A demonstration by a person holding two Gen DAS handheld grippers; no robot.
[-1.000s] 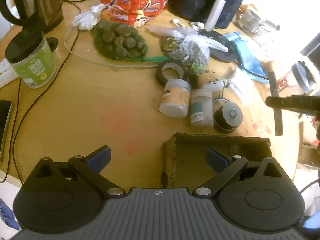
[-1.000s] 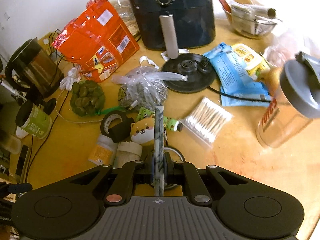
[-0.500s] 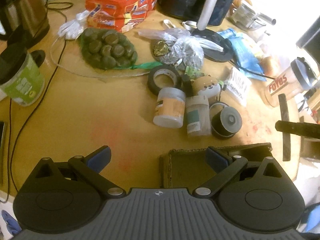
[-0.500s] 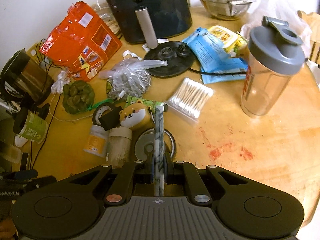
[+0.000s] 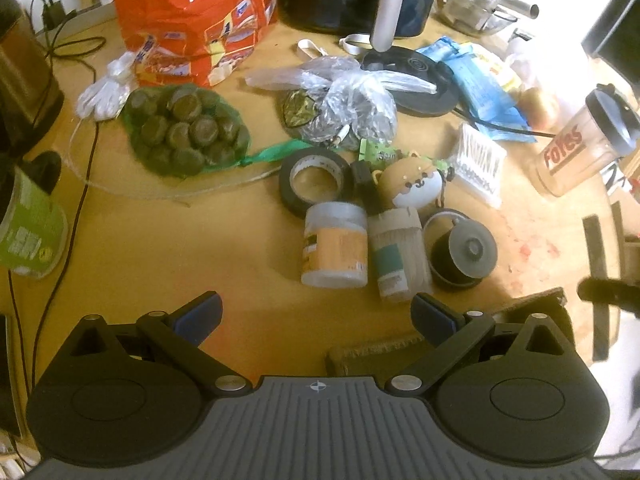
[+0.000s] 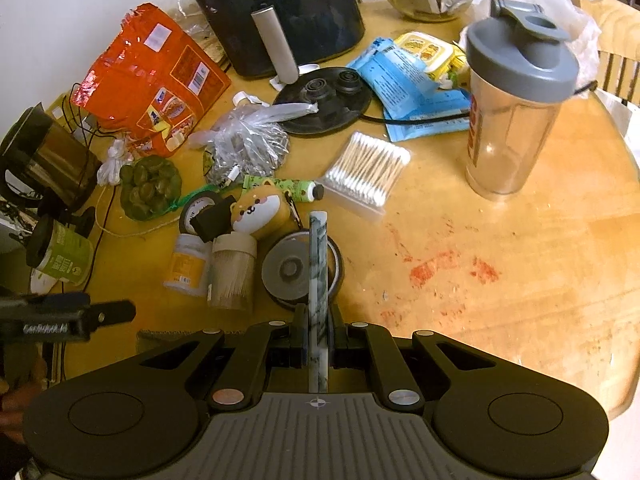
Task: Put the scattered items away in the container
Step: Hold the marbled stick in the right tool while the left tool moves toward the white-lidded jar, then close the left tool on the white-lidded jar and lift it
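On the left side of the round wooden table (image 6: 520, 280) stands a green tub with a black lid (image 5: 30, 236). Next to it lies a green net bag of dark round things (image 5: 186, 132), near the far edge. In the middle sits a small heap: a black ring of tape (image 5: 316, 182), a white jar with an orange label (image 5: 335, 250), a see-through tub of toothpicks (image 5: 396, 256), a round dog toy (image 5: 414, 184) and a black spool with a grey lid (image 5: 464, 254). The left gripper (image 5: 316, 314) hangs over the table's near edge with its blue pads (image 5: 198, 314) wide apart and nothing between them. The brown cardboard box (image 5: 532, 300) lies at the near edge, under it. The right gripper (image 6: 318, 320) is squeezed tight on a thin grey marbled stick (image 6: 318, 272), above the spool. A clear shaker bottle with a grey lid (image 6: 516, 96) stands on the right.
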